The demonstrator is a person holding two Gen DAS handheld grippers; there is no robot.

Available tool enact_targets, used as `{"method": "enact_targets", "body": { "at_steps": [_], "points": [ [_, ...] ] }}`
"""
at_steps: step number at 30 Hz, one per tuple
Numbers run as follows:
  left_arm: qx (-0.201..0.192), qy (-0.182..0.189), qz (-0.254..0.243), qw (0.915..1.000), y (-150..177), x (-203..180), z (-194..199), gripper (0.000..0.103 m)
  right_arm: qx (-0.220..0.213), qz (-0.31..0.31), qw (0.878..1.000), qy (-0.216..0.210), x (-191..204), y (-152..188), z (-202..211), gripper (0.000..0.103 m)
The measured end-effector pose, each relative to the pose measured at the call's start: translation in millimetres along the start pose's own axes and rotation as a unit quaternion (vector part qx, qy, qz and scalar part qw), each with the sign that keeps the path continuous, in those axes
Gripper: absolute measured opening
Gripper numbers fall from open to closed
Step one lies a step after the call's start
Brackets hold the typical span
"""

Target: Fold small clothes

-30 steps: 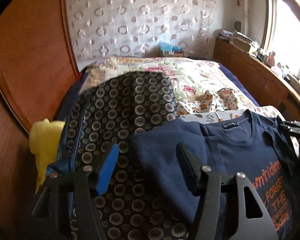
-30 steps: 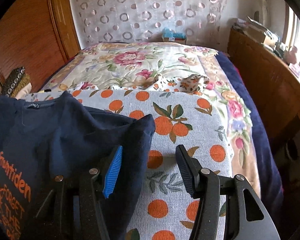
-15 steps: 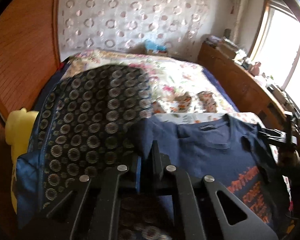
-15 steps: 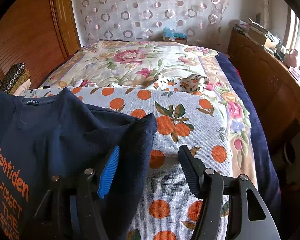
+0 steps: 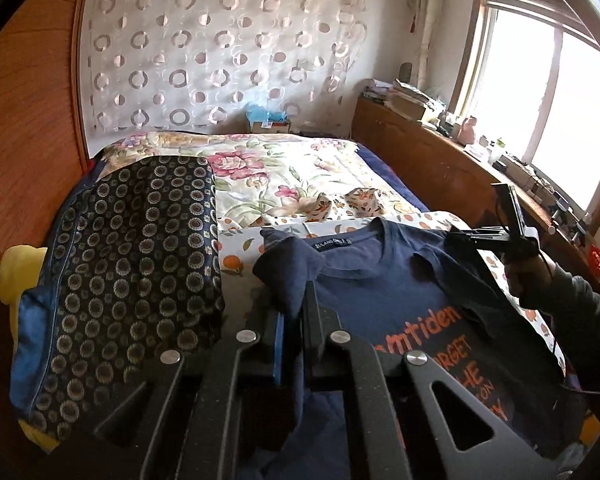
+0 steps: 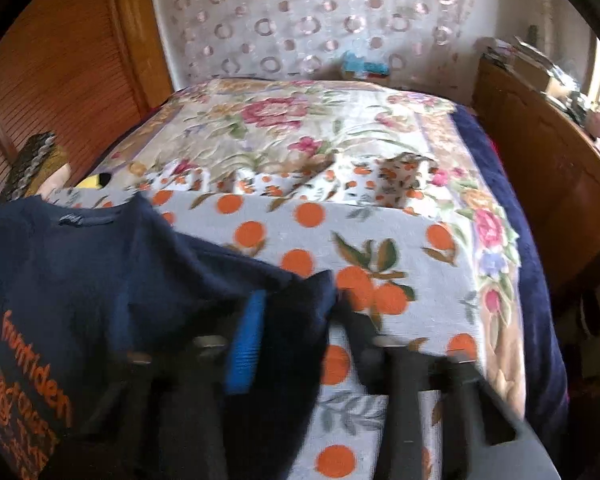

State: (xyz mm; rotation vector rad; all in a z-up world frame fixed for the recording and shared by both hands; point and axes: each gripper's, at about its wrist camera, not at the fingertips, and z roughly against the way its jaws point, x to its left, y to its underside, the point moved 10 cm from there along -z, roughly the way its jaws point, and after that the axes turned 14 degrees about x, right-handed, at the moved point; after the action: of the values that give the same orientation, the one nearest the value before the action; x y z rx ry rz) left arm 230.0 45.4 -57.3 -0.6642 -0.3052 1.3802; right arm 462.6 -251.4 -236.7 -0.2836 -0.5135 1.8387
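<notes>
I have the navy T-shirt (image 5: 384,292) spread face-up on the orange-print sheet (image 6: 384,240), which lies at the near end of the bed, and every place I give below is relative to that shirt. My left gripper (image 5: 294,320) is clamped fully shut on the shirt's left sleeve, with the fabric bunched up between the fingers and lifted off the sheet. My right gripper (image 6: 300,320) sits at the opposite sleeve; its jaws are closing with the dark cloth between them, but the picture is too blurred for me to say that the pads have bitten yet. My worry is that if I pull inward before that side has a real hold, the right sleeve slips out and the fold comes out lopsided. The left grip has only a small wad, so a hard tug could drag it free. The patterned cushion (image 5: 132,264) sits just left of the shirt and could snag the sleeve.
</notes>
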Motion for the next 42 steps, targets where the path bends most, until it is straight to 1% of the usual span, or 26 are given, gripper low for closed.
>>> {"method": "enact_targets", "body": {
  "at_steps": [1, 2, 3, 5, 9, 13, 16, 18, 21, 23, 25, 30, 32, 33, 36, 39, 42],
  "points": [
    [-0.003, 0.0, 0.0, 1.0, 3.0, -1.6, 3.0, 0.008, 0.001, 0.001, 1.0, 0.001, 0.9, 0.6, 1.2, 0.015],
    [-0.006, 0.0, 0.001, 1.0, 5.6, -2.9, 6.3, 0.008, -0.004, 0.002, 1.0, 0.011, 0.7, 1.3, 4.8, 0.008],
    [-0.008, 0.001, 0.001, 1.0, 8.4, -3.9, 9.8, 0.008, -0.014, 0.004, 1.0, 0.014, 3.3, 2.9, 11.7, 0.007],
    [-0.014, -0.004, 0.001, 0.9999, 13.9, -5.9, 17.1, 0.008, -0.044, 0.001, 0.999, -0.005, 7.2, 5.4, 30.2, 0.006],
    [-0.033, -0.015, -0.006, 0.9993, 21.5, -10.9, 37.7, 0.008, -0.112, 0.006, 0.994, -0.02, 19.5, 19.1, 83.1, 0.005],
    [-0.051, -0.023, -0.011, 0.9984, 33.7, -14.8, 57.1, 0.008, -0.164, 0.022, 0.986, -0.019, 31.3, 47.7, 132.7, 0.005],
    [-0.058, -0.031, -0.015, 0.9977, 46.0, -15.1, 63.6, 0.008, -0.189, 0.033, 0.981, -0.011, 36.7, 78.1, 152.2, 0.005],
    [-0.062, -0.032, -0.013, 0.9975, 54.5, -14.2, 67.0, 0.008, -0.204, 0.03, 0.978, -0.017, 40.0, 99.8, 160.6, 0.005],
    [-0.068, -0.033, -0.009, 0.9971, 65.9, -13.6, 73.7, 0.008, -0.21, 0.024, 0.977, -0.026, 42.4, 132.4, 162.5, 0.005],
    [-0.073, -0.036, -0.009, 0.9966, 74.5, -14.7, 79.1, 0.008, -0.21, 0.028, 0.977, -0.02, 46.4, 148.8, 159.7, 0.005],
    [-0.081, -0.038, -0.005, 0.996, 84.2, -15.6, 86.8, 0.008, -0.208, 0.028, 0.977, -0.016, 45.9, 164.6, 158.0, 0.005],
    [-0.1, -0.033, 0.012, 0.9944, 103.4, -10.9, 100.8, 0.007, -0.204, 0.017, 0.979, -0.014, 46.8, 195.8, 174.1, 0.005],
    [-0.102, -0.02, 0.016, 0.9945, 109.6, -9.0, 98.6, 0.008, -0.204, 0.005, 0.979, -0.025, 47.7, 209.8, 182.9, 0.005],
    [-0.103, -0.019, 0.018, 0.9943, 112.4, -8.2, 96.1, 0.008, -0.203, 0.0, 0.979, -0.032, 48.5, 219.7, 184.3, 0.005],
    [-0.096, -0.021, 0.019, 0.995, 122.3, -5.0, 89.0, 0.007, -0.19, -0.009, 0.981, -0.024, 45.9, 243.1, 180.5, 0.005],
    [-0.091, -0.031, 0.018, 0.9952, 134.2, -1.5, 93.1, 0.008, -0.183, -0.015, 0.983, -0.02, 45.9, 256.5, 183.2, 0.005],
    [-0.1, -0.032, 0.023, 0.9943, 144.0, 1.2, 110.0, 0.008, -0.183, -0.011, 0.983, -0.01, 48.0, 256.7, 198.3, 0.005]
  ]
}}
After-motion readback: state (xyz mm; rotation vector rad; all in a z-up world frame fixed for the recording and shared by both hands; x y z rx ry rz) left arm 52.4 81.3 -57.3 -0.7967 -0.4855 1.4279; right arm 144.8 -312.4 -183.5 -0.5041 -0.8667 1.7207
